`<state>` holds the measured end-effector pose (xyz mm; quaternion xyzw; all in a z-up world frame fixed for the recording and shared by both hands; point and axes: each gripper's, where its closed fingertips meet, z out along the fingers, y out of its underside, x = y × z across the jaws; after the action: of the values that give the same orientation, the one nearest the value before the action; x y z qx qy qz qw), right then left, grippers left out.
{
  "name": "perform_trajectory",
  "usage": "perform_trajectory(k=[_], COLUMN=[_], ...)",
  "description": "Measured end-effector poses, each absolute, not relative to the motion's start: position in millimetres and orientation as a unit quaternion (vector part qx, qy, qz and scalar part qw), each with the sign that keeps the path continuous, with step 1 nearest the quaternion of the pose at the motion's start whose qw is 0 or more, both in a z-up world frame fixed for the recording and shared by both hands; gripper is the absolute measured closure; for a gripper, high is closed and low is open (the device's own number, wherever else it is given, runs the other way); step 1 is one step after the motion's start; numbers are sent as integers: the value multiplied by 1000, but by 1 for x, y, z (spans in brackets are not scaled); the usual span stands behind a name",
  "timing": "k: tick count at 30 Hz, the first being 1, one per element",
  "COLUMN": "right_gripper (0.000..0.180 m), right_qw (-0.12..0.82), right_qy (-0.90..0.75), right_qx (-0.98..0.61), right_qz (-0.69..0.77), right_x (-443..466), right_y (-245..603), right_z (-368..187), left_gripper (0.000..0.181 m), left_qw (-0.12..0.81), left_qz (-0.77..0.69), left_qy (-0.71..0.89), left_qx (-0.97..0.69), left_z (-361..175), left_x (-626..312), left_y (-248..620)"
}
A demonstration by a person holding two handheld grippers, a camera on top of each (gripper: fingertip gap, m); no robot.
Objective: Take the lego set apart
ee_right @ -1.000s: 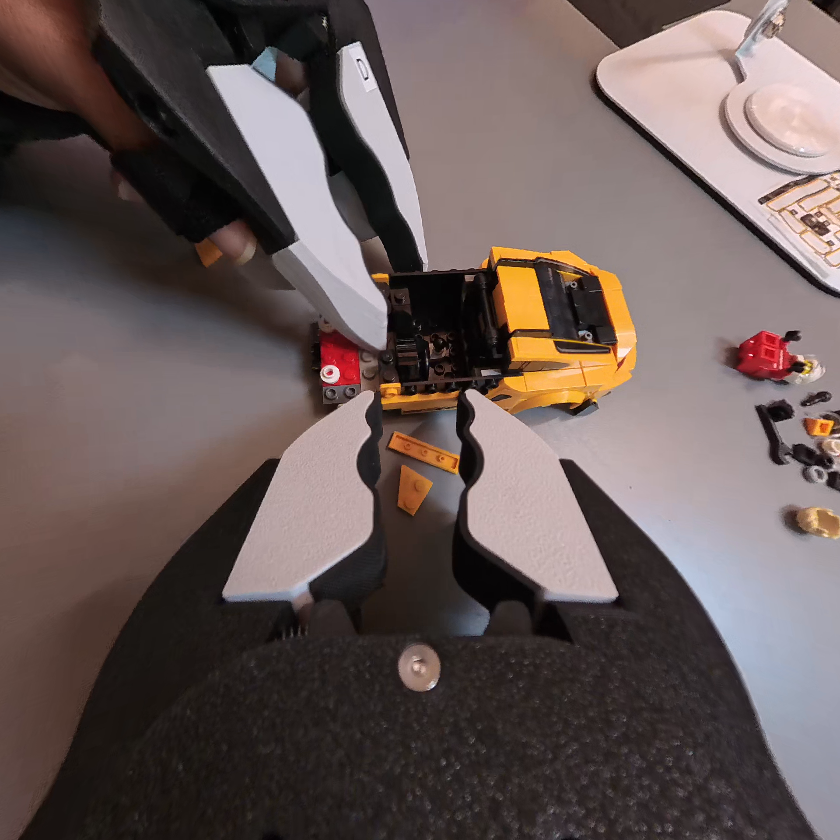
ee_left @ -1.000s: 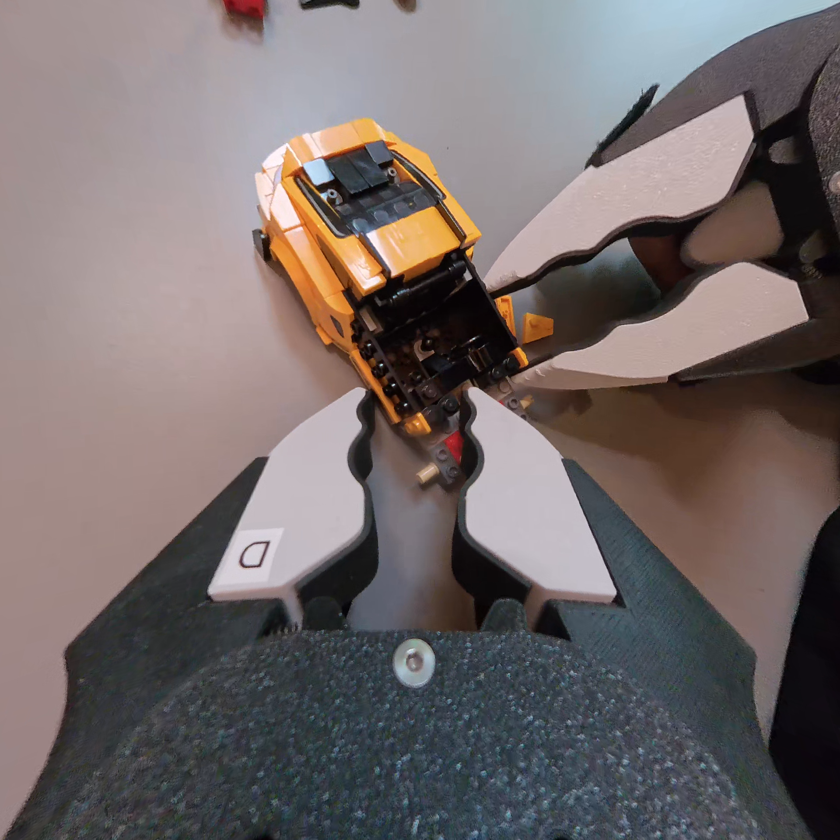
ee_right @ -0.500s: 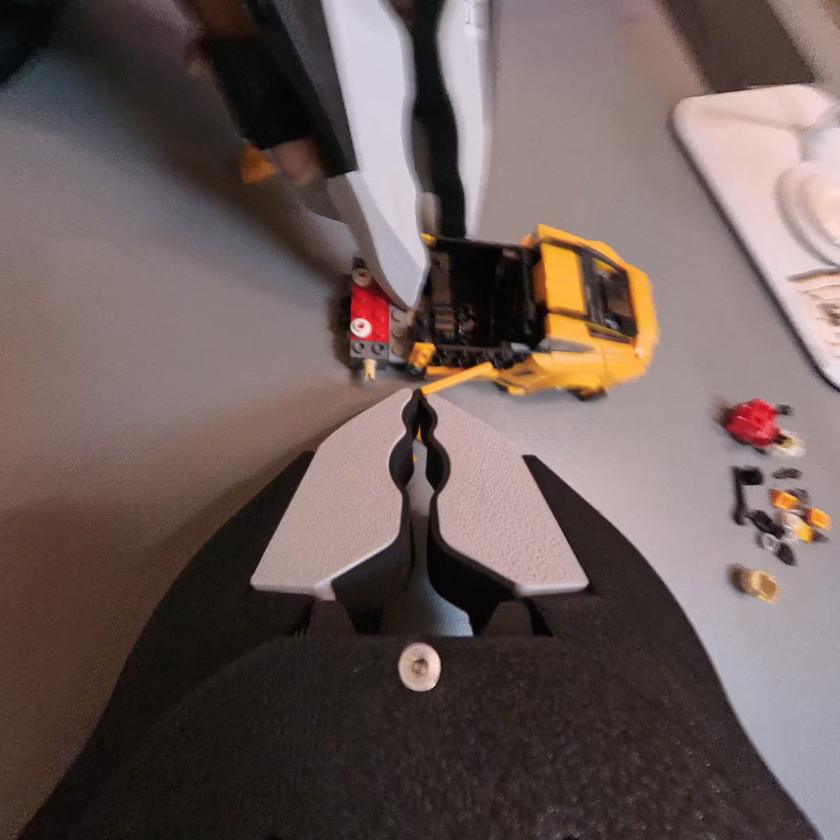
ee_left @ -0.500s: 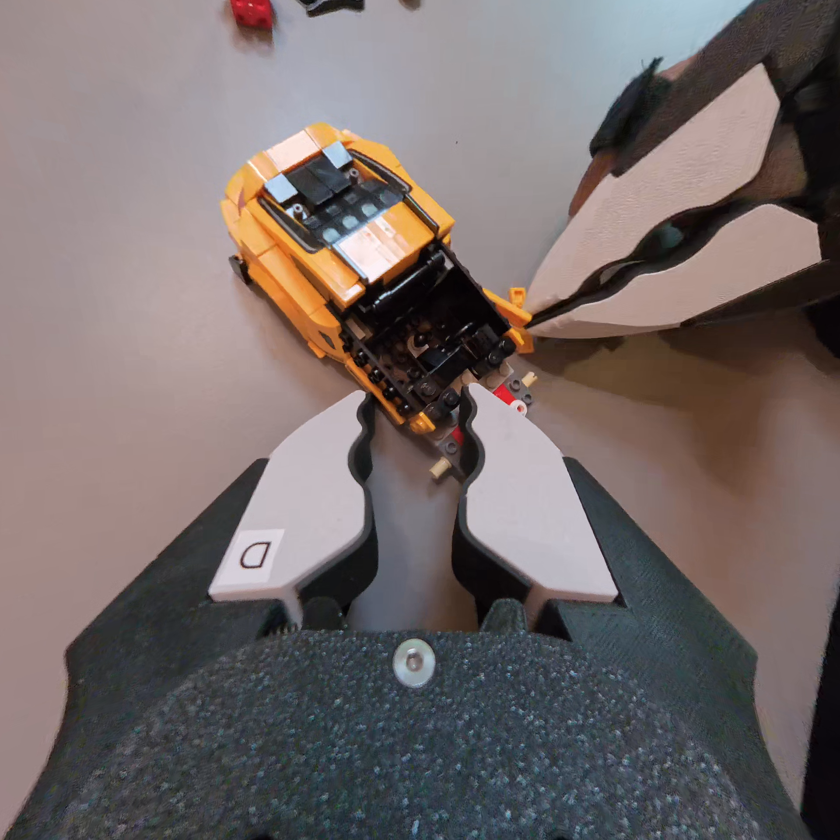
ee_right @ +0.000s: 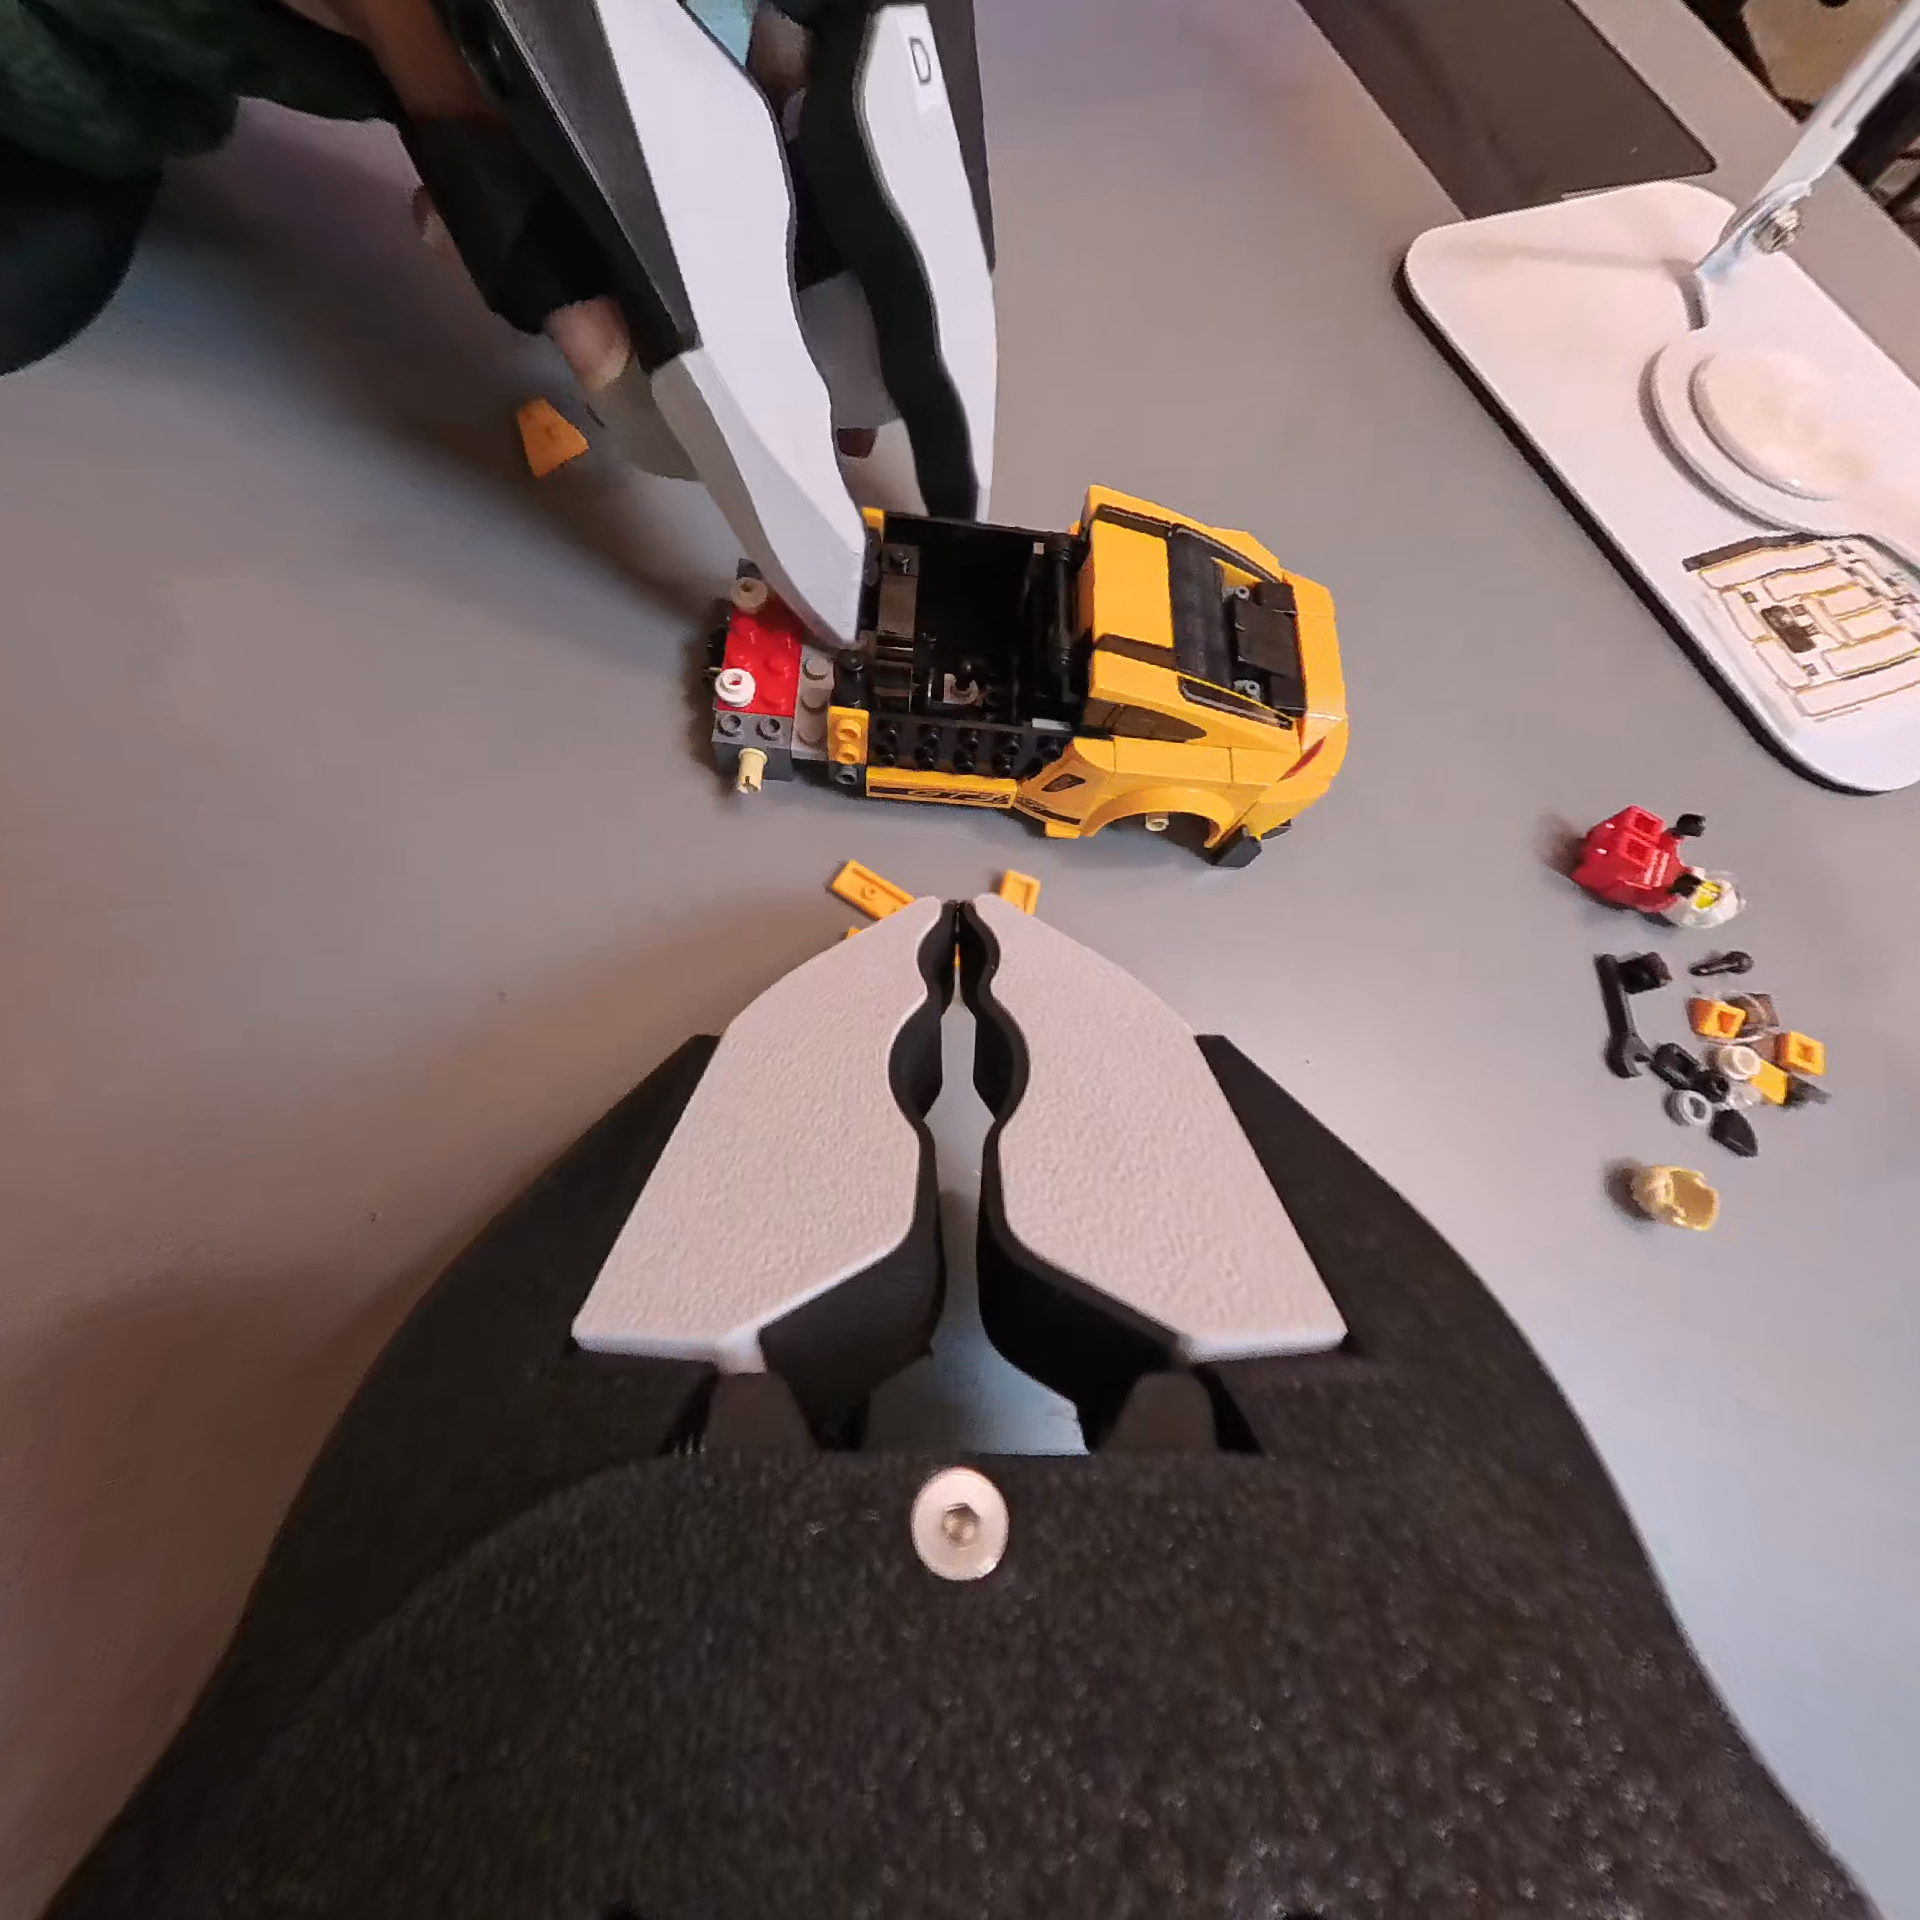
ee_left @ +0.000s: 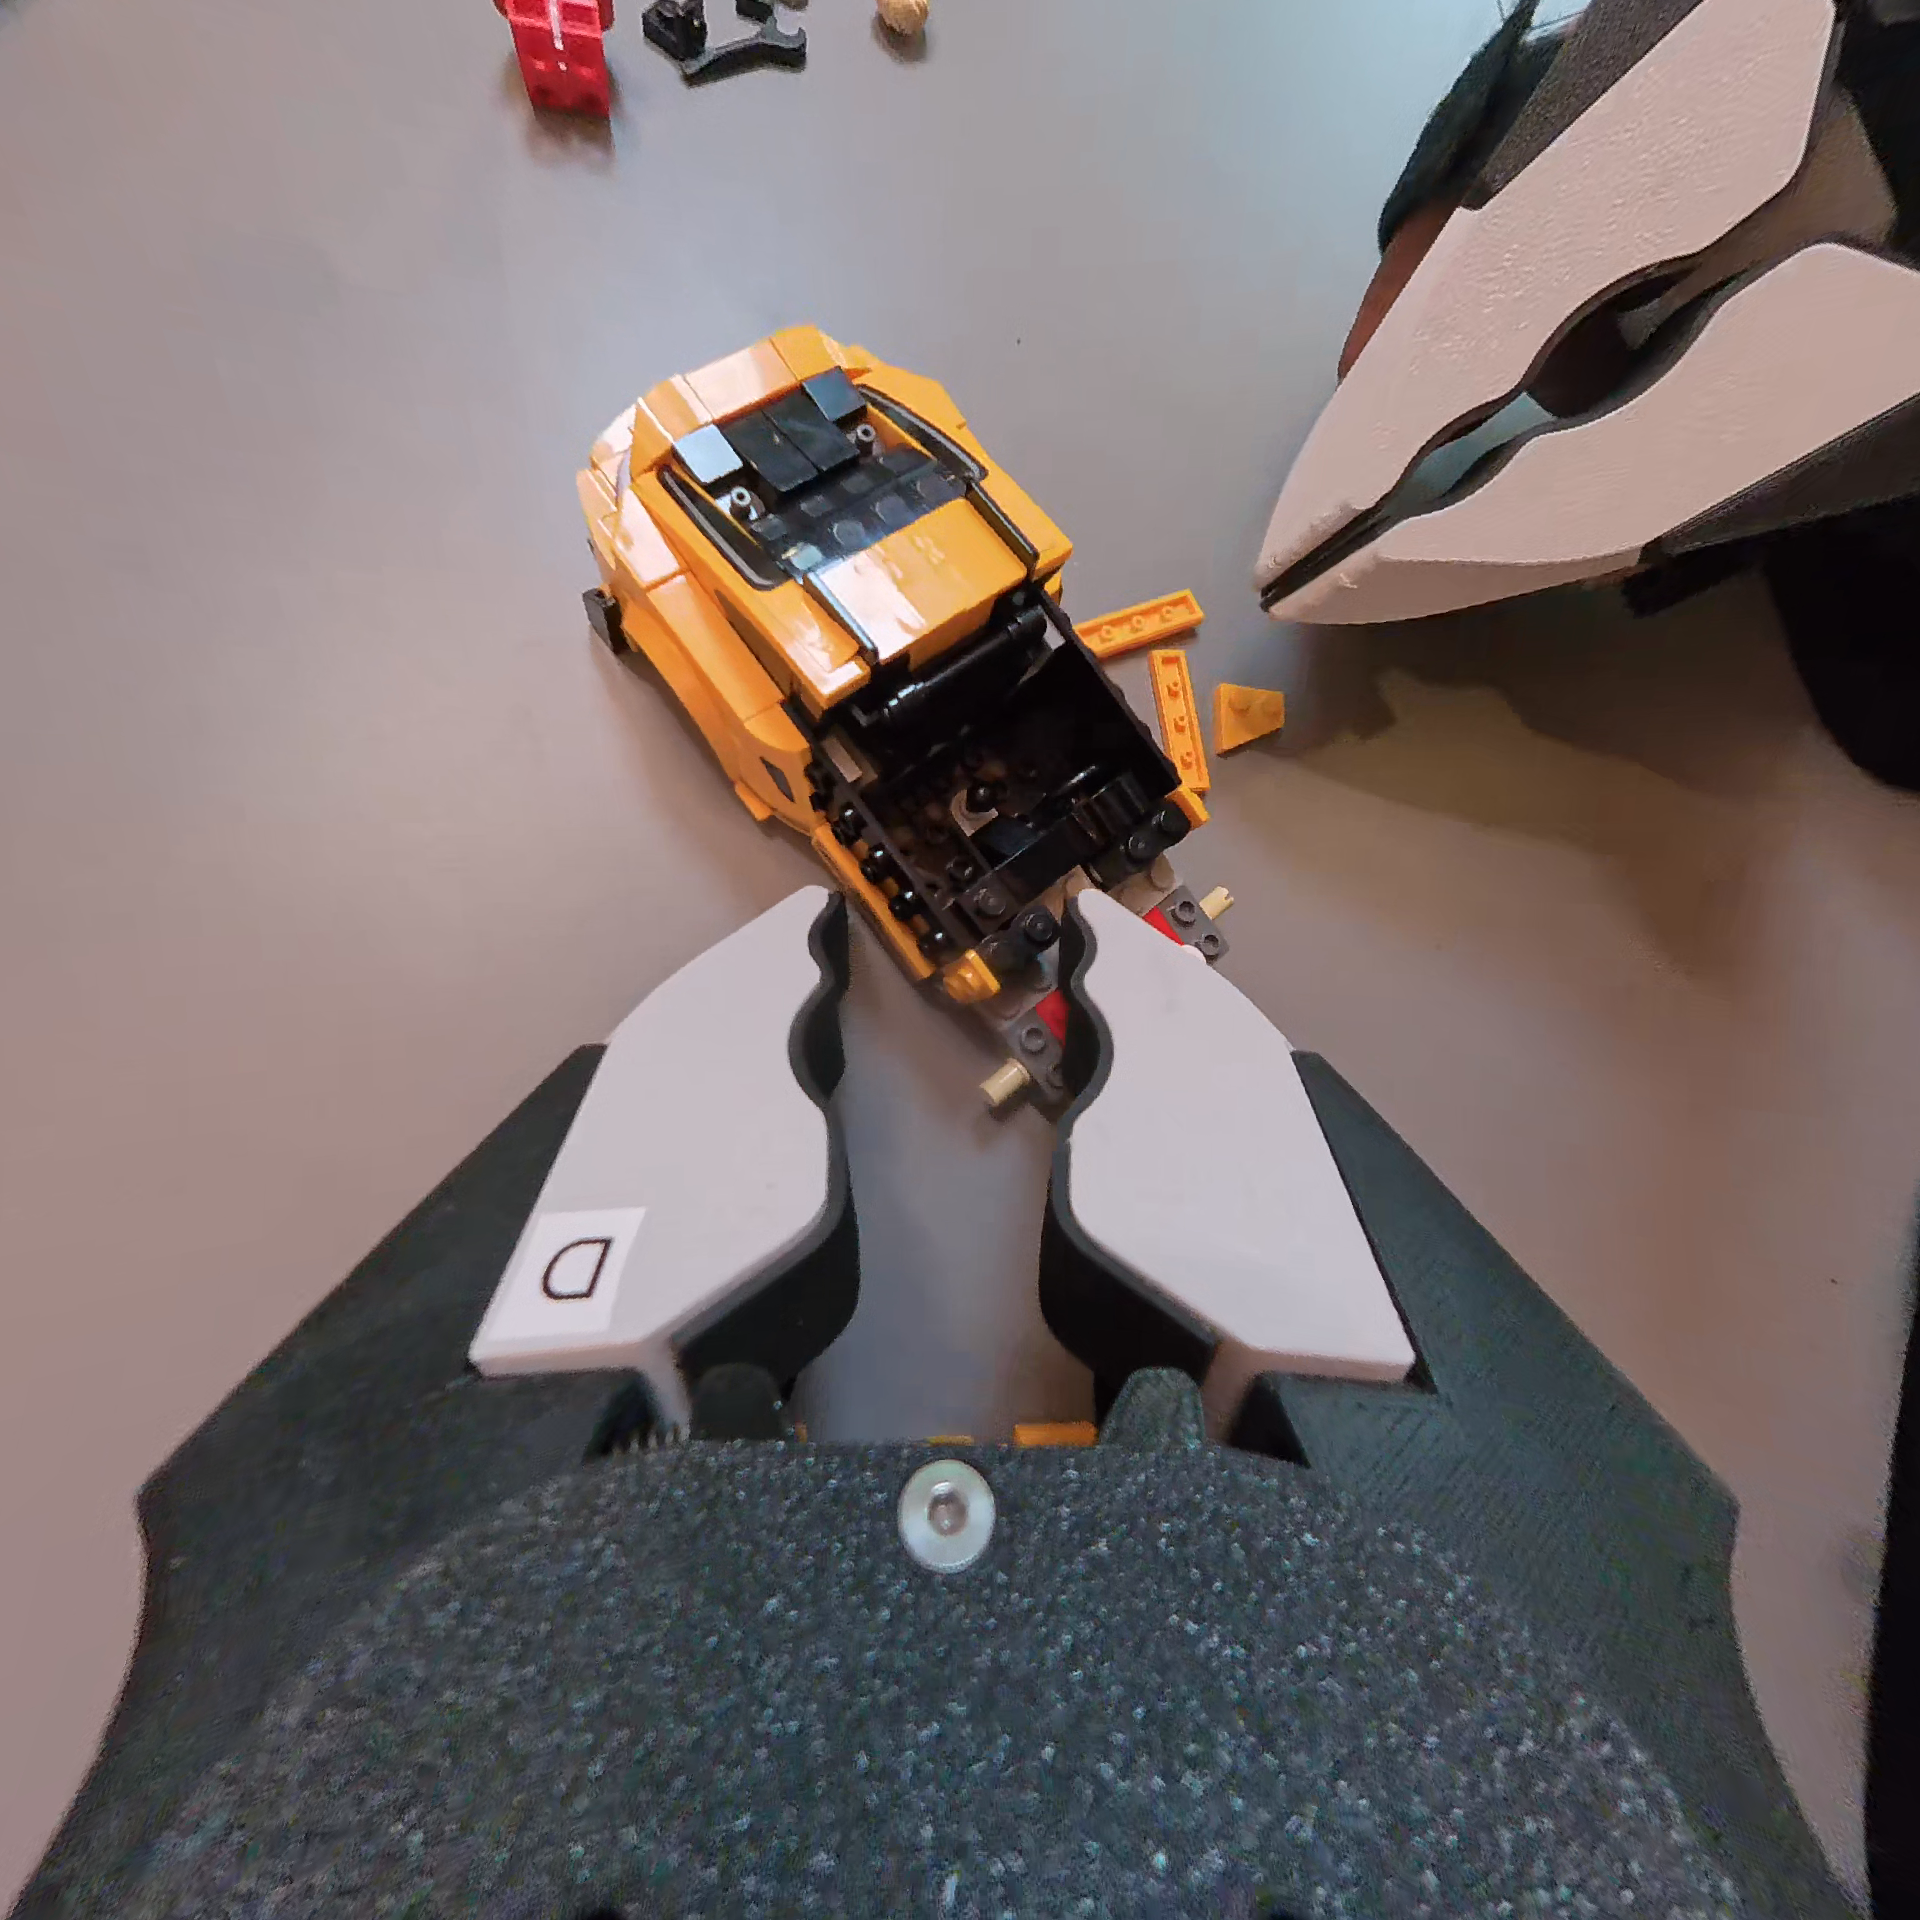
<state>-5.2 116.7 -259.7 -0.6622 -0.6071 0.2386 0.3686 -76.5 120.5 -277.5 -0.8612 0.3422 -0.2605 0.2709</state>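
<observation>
the yellow lego car (ee_left: 831,582) is stood on the grey table (ee_left: 260,727), partly stripped, with its black cabin open and a red and grey stub of chassis (ee_right: 764,691) exposed at the stripped end. in the left wrist view the left gripper (ee_left: 951,920) is seen spread wide, its fingers set to either side of that stripped end; the right-hand finger (ee_left: 1143,997) is laid over the red and grey bricks, while the other finger sits just beside the yellow sill. whether the bricks are actually pressed cannot be told. nothing is carried by it.

in the right wrist view the right gripper (ee_right: 956,914) is seen pinched together at the tips, with nothing visible between them, and is held apart from the car. three loose yellow plates (ee_left: 1179,691) are laid on the table between its tips and the car's side. a further yellow wedge (ee_right: 551,442) is seen beyond, near the person's gloved hand (ee_right: 540,281).

farther off, a red minifigure torso (ee_right: 1631,857), a scatter of small black and orange parts (ee_right: 1714,1049) and a tan hair piece (ee_right: 1668,1195) are laid out, with a white stand base (ee_right: 1558,332) behind them.
</observation>
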Motion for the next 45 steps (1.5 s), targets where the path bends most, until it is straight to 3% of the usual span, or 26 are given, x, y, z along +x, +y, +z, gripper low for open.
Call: perform_trajectory(k=[5, 12, 19, 22, 24, 31, 39, 45], right_gripper=[167, 165, 163, 156, 156, 173, 173, 173], right_qw=[368, 369, 339, 314, 298, 232, 314, 307], right_qy=[-592, -572, -580, -593, -601, -621, -650, -650], right_qx=[-675, -695, -707, -710, -711, -716, -629, -592], right_qz=[241, 234, 222, 213, 208, 219, 291, 364], right_x=[-2, 9, 14, 10, 8, 0, -10, -25], right_y=[121, 129, 129, 129, 129, 127, 96, 67], right_z=[-261, -267, -278, -284, -286, -288, -251, -234], left_gripper=[142, 141, 111, 110, 120, 124, 144, 163], left_qw=[281, 291, 288, 273, 273, 317, 402, 436], left_qz=[-251, -218, -215, -179, -178, -156, -179, -138], left_qy=[336, 327, 337, 367, 375, 380, 475, 568], left_qx=[-863, -872, -870, -871, -868, -855, -762, -685], left_z=[-277, -273, -273, -284, -286, -283, -236, -230], left_x=[-82, -92, -84, -81, -78, -80, -56, -30], left_y=[126, 128, 107, 104, 103, 120, 94, 72])
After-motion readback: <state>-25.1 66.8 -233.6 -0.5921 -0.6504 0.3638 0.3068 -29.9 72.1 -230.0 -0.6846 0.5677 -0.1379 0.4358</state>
